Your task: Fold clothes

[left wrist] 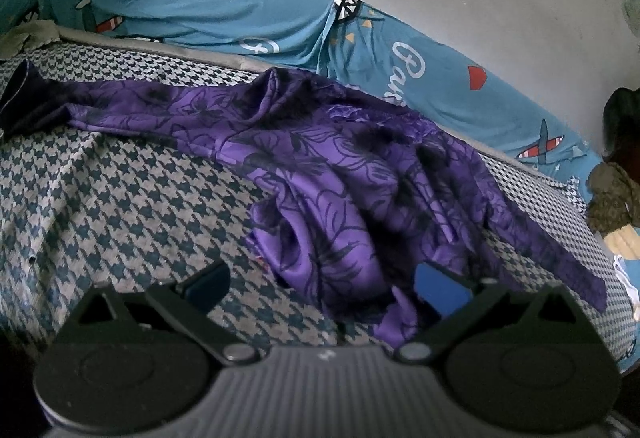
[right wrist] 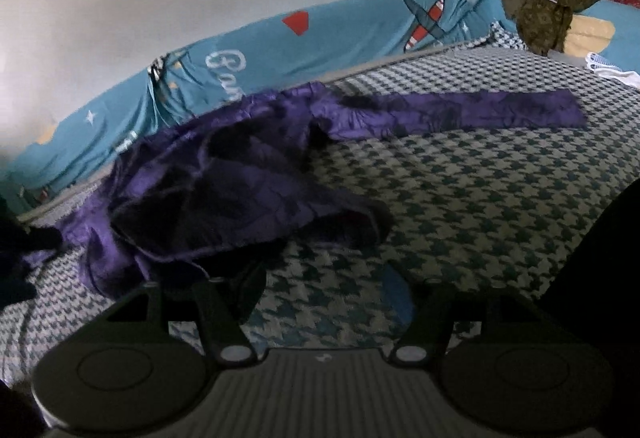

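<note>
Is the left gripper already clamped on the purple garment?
No, the left gripper stands open, its fingers spread on either side of the purple garment's near edge, nothing pinched.

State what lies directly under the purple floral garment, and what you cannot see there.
The purple floral garment lies rumpled on a houndstooth-patterned cover, which shows all round it. Whatever sits beneath its bunched folds is hidden. Behind it runs a blue printed sheet.

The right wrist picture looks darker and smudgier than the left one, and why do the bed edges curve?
Right wrist view: dim and motion-smeared, so the purple garment loses its print. Left wrist view: sharper, floral pattern clear. Both views: fisheye lenses bend the blue sheet into arcs.
</note>
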The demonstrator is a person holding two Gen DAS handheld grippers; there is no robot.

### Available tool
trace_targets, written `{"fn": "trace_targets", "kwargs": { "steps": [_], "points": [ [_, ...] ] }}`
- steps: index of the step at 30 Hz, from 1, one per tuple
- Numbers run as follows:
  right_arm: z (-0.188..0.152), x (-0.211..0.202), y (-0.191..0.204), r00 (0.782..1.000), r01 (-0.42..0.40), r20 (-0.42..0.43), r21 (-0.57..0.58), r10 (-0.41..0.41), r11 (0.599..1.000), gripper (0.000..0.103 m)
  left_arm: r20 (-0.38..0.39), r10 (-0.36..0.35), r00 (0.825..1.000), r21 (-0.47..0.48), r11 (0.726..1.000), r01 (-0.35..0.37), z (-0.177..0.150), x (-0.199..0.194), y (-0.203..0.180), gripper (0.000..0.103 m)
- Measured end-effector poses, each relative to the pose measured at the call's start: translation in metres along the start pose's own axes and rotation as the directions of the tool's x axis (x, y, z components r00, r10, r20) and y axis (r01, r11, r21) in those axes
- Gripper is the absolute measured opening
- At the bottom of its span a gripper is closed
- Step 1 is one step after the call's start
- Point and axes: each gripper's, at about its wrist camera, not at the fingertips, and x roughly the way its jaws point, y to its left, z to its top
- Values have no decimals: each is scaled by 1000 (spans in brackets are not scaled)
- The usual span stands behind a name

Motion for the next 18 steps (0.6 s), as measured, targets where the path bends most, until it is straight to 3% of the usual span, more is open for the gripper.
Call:
{"fn": "trace_targets", "kwargs": {
  "steps": [5, 18],
  "points": [
    [2, -2, 0, 999, -14, 35, 15, 14, 1000, 65, -5, 4, 1000, -7, 1000, -4, -1, 2, 3, 103],
    [-1, -1, 7, 999, -36, 22, -11, 36, 999, 66, -12, 14, 1000, 8, 1000, -14, -4, 4, 1, 103]
  ]
}}
